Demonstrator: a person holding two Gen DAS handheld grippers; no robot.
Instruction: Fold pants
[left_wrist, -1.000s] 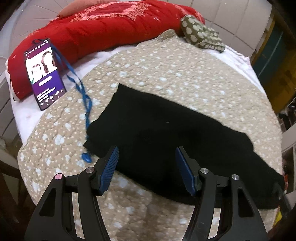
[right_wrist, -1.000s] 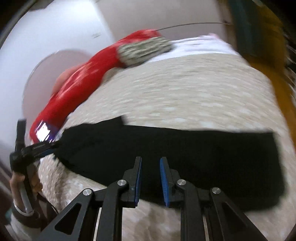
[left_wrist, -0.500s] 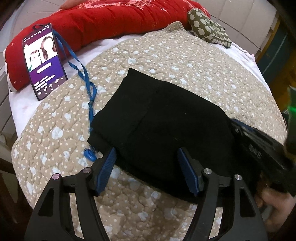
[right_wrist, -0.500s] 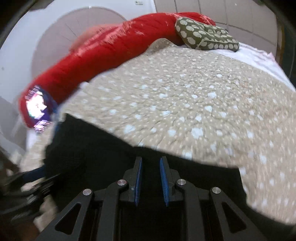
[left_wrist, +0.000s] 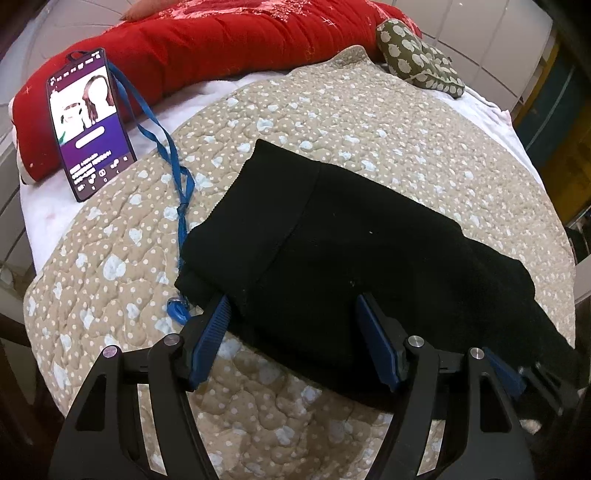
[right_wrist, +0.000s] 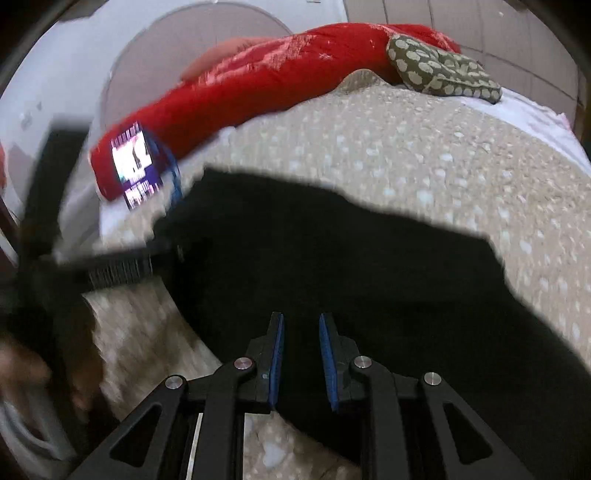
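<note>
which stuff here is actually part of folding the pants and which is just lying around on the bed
Part of the job:
- black pants, partly folded on the quilt
- left gripper, open over the pants' near edge
- right gripper, fingers close together over the pants

Just lying about:
- phone with its blue lanyard
- red cushion
- spotted green cloth
- dotted quilt

1 pair of black pants (left_wrist: 354, 251) in the middle. 1 phone (left_wrist: 90, 125) at 10 o'clock, w/ 1 blue strap (left_wrist: 162, 144). 1 red blanket (left_wrist: 229, 40) at 12. 1 green spotted cushion (left_wrist: 417, 62) at 1 o'clock. 1 tan dotted quilt (left_wrist: 369, 122) under it all. 2 grippers: left gripper (left_wrist: 295, 339), right gripper (right_wrist: 301, 350).
</note>
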